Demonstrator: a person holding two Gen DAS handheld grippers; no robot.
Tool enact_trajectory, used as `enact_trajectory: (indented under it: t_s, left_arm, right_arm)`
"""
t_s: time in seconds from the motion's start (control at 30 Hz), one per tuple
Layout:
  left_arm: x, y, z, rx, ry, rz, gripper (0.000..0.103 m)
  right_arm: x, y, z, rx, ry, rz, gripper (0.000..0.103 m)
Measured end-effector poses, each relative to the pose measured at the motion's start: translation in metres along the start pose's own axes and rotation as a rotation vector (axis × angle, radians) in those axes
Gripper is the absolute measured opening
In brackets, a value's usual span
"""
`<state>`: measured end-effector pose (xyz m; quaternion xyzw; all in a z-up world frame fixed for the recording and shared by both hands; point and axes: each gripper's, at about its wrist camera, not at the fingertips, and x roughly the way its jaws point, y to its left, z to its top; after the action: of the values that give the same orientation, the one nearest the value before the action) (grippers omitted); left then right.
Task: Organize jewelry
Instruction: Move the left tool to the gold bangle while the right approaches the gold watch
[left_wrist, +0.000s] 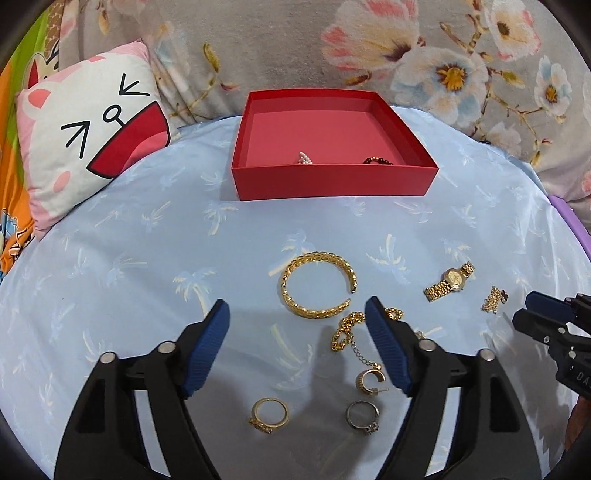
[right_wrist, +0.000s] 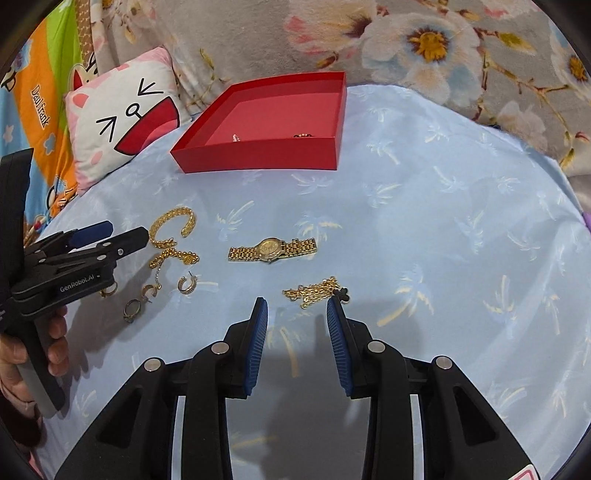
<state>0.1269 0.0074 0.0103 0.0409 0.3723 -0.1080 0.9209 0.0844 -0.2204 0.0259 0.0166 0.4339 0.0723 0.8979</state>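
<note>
A red box (left_wrist: 332, 182) (right_wrist: 258, 153) stands at the far side of the blue cloth, with a pearl piece (left_wrist: 304, 158) and a dark bead bracelet (left_wrist: 376, 160) inside. My left gripper (left_wrist: 297, 308) is open above a gold bangle (left_wrist: 317, 284), a gold chain bracelet (left_wrist: 347, 328), a hoop earring (left_wrist: 369, 380) and two rings (left_wrist: 269, 413) (left_wrist: 364, 417). My right gripper (right_wrist: 297, 306) is open and empty, just short of a gold necklace with a black clover (right_wrist: 314, 291). A gold watch (right_wrist: 273, 249) (left_wrist: 450, 282) lies beyond it.
A cartoon pillow (left_wrist: 88, 140) leans at the far left. A floral blanket (left_wrist: 443, 55) lies behind the box. A purple edge (left_wrist: 565, 214) shows at the cloth's right side. A second hoop earring (right_wrist: 184, 284) lies near the chain bracelet.
</note>
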Motion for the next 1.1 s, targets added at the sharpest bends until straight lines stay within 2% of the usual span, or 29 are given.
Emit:
enact_trajectory:
  t_s: [0.13,0.27,0.53,0.6,0.63,0.7,0.77,1.1]
  left_arm:
    - [0.01,-0.002,0.007,0.011,0.008,0.006,0.081]
    - [0.025,-0.006,0.014,0.015,0.052,-0.022,0.084]
    - [0.046,-0.01,0.019,0.001,0.103,0.0,0.083]
    - [0.05,-0.01,0.019,-0.009,0.123,-0.012,0.078]
    - [0.053,-0.009,0.018,-0.013,0.134,-0.019,0.071]
    - [0.052,-0.01,0.017,-0.004,0.123,-0.005,0.066]
    - [0.051,-0.01,0.017,-0.001,0.119,-0.015,0.054]
    - [0.048,-0.005,0.015,-0.029,0.1,-0.045,0.054]
  right_arm:
    - [0.005,0.0,-0.001,0.011,0.007,0.008,0.033]
    - [0.005,-0.001,-0.002,0.013,0.011,0.017,0.033]
    - [0.01,-0.001,0.001,0.017,0.021,0.028,0.033]
    - [0.011,-0.001,0.003,0.012,0.018,0.02,0.033]
    - [0.011,-0.001,0.003,0.011,0.016,0.017,0.033]
    - [0.014,-0.001,0.006,0.017,0.018,0.02,0.035]
    - [0.019,-0.003,0.01,0.03,0.026,0.034,0.035]
    - [0.051,0.013,0.029,0.04,0.081,0.102,0.035]
